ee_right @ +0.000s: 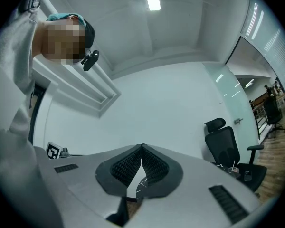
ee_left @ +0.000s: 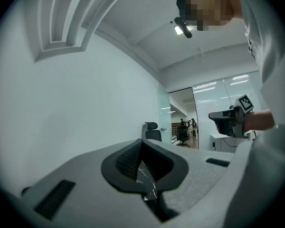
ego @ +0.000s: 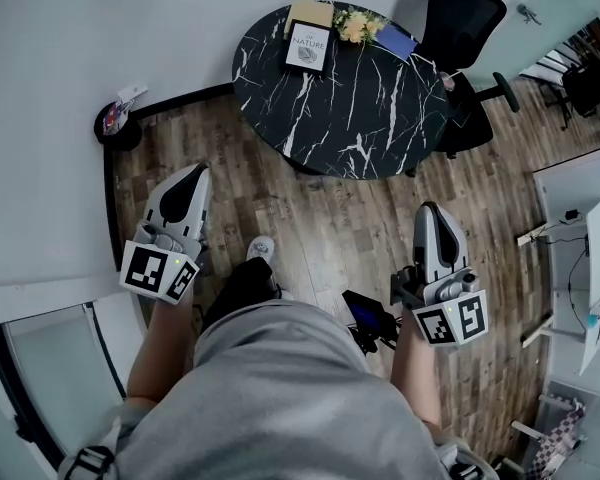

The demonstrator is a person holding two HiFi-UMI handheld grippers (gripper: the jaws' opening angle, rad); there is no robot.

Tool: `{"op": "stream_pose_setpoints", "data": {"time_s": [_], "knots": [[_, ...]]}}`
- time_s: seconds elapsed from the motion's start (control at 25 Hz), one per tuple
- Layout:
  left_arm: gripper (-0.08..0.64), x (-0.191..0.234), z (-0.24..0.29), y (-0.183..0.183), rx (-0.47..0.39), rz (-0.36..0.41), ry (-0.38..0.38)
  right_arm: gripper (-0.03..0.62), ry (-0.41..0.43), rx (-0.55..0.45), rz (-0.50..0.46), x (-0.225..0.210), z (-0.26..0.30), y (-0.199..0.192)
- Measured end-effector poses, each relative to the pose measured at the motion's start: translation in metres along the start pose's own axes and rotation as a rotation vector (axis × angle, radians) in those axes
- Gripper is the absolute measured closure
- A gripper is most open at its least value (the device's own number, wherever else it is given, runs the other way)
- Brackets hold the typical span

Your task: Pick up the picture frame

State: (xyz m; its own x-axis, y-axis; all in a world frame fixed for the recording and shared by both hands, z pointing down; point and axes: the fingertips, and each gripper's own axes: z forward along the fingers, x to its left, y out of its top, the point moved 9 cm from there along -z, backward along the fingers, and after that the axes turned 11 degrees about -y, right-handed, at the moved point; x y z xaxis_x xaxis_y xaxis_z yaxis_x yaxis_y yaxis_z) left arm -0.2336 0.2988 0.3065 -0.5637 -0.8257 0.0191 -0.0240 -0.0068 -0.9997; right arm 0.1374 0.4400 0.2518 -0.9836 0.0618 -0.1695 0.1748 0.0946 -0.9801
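Find the picture frame (ego: 309,47) at 12 o'clock, upright near the far edge of the table (ego: 380,108). Probably light, stiff, fragile; pinch 1 side edge. Closed and empty: left gripper (ego: 195,172), right gripper (ego: 428,211).

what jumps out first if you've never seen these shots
The round black marble table, top centre of the head view, carries the picture frame at its far edge beside yellow flowers. Nearer, the left claw and right claw, both shut and empty, point toward it over wood floor.
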Motion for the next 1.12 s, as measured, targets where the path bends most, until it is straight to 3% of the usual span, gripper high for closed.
{"op": "stream_pose_setpoints", "data": {"time_s": [0.76,1.12], "knots": [[0.554,0.118,0.08,0.009,-0.002,0.019,-0.109,0.566,-0.092,-0.035,0.028,0.01,0.111,-0.013],[0.554,0.159,0.089,-0.002,0.016,0.004,-0.126,0.566,-0.105,-0.013,0.06,0.019,0.145,-0.028]]}}
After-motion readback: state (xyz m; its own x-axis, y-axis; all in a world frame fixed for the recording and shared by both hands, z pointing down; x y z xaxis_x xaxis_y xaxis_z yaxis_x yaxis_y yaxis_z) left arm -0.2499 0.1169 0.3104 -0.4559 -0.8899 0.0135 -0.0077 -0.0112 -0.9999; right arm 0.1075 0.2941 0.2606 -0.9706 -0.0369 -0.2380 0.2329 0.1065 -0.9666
